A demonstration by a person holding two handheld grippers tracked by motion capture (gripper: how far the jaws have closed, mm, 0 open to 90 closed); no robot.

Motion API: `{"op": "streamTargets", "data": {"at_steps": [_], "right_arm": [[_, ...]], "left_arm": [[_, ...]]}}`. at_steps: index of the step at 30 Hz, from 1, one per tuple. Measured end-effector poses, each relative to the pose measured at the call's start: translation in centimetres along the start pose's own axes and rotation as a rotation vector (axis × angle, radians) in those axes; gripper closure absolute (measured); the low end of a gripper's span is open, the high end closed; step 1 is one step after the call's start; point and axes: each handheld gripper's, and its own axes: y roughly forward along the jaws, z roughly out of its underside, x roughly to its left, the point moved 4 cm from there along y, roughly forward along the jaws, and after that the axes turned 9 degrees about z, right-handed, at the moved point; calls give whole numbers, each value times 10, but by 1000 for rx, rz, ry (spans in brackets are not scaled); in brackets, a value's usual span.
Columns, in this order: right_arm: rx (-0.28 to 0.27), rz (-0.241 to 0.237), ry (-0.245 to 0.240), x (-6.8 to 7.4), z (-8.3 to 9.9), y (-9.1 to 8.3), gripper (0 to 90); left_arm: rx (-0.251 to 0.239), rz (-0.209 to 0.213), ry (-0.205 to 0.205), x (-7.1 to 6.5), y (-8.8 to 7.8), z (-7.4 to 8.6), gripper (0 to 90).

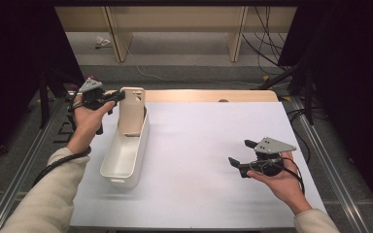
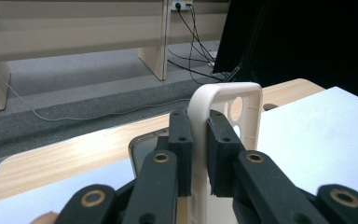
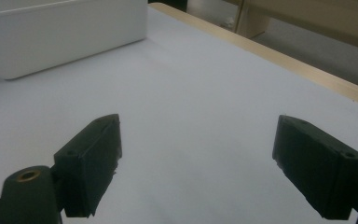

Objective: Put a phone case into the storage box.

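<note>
Left gripper (image 1: 118, 97) clamped on the side wall of a cream phone case (image 1: 132, 110), jaws nearly closed on its thin rim. Case held upright over the far end of the white bin (image 1: 122, 160), lower edge inside, probably for lowering in. Right gripper (image 1: 240, 154) resting above the white surface (image 1: 199, 145), well apart, jaws wide open, holding nothing, seemingly waiting clear.
</note>
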Motion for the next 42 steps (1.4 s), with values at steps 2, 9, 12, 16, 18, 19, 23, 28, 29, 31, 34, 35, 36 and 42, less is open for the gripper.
{"op": "streamTargets", "data": {"at_steps": [2, 9, 12, 16, 18, 19, 23, 28, 29, 31, 34, 35, 36, 42], "right_arm": [[0, 0, 2, 0, 0, 0, 164], [2, -1, 0, 0, 0, 0, 164], [5, -1, 0, 0, 0, 0, 164], [6, -2, 1, 0, 1, 0, 164], [6, -1, 1, 0, 1, 0, 164], [6, -2, 1, 0, 1, 0, 164], [6, -3, 2, 0, 1, 0, 164], [7, -2, 0, 0, 1, 1, 164], [6, -2, 0, 0, 1, 1, 164], [6, -2, 0, 0, 1, 1, 165], [6, -2, 0, 0, 1, 1, 164], [6, -2, -1, 0, 1, 1, 165], [6, -3, -1, 0, 1, 1, 165], [6, -4, -1, 0, 1, 1, 165]], "left_arm": [[1, 2, -3, 0, 1, 2, 817], [12, 0, -19, 4, 4, 11, 816], [13, 0, -27, 5, 5, 14, 816], [27, -6, -31, 8, 7, 18, 815], [28, -9, -37, 9, 7, 20, 815], [28, -9, -41, 10, 8, 21, 814], [33, -9, -48, 12, 10, 25, 814], [40, -10, -53, 14, 12, 27, 812], [42, -10, -53, 15, 12, 28, 812], [49, -11, -49, 15, 13, 28, 811], [61, -15, -46, 17, 14, 29, 804], [68, -17, -43, 17, 15, 30, 800], [70, -21, -41, 18, 15, 30, 797], [89, -46, -25, 20, 16, 30, 784]]}}
